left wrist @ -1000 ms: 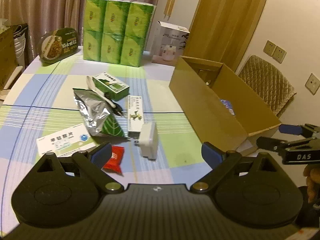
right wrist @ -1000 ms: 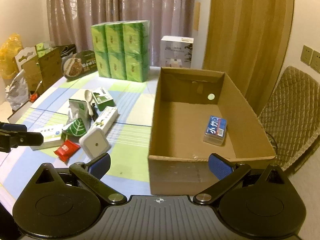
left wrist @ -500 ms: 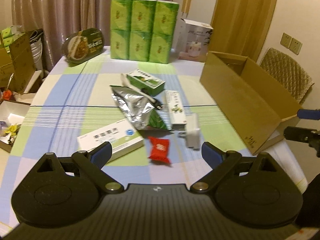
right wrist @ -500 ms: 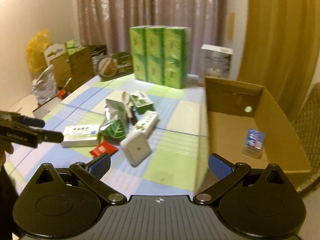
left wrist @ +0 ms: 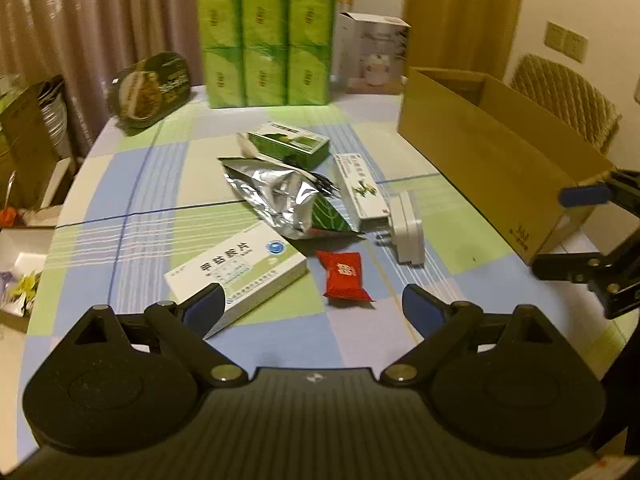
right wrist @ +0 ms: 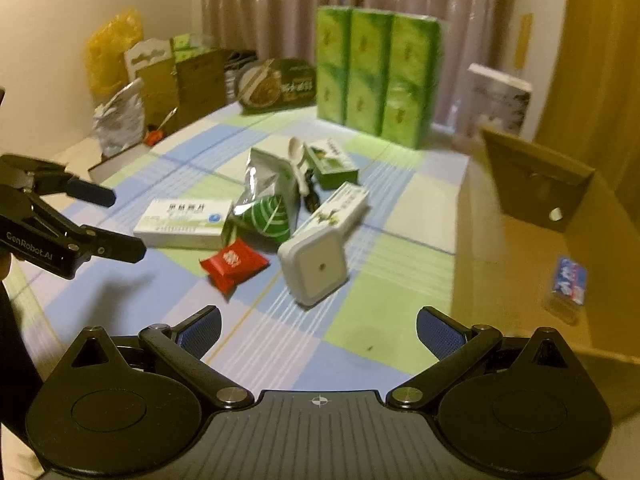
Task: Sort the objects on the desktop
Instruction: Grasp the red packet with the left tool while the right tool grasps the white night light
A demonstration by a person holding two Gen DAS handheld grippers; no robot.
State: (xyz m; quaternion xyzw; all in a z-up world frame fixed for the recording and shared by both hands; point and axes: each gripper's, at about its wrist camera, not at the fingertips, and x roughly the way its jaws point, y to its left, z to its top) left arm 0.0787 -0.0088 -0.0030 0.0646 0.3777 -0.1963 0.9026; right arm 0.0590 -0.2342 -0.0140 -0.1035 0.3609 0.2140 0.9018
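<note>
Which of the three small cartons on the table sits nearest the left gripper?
The white medicine box with the blue round logo: its near corner lies by the left gripper. The narrow white carton and green carton lie farther back.

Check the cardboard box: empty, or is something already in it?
Not empty. The cardboard box is open-topped, and the right wrist view shows one small blue-and-white pack lying on its floor; nothing else is visible inside.
</note>
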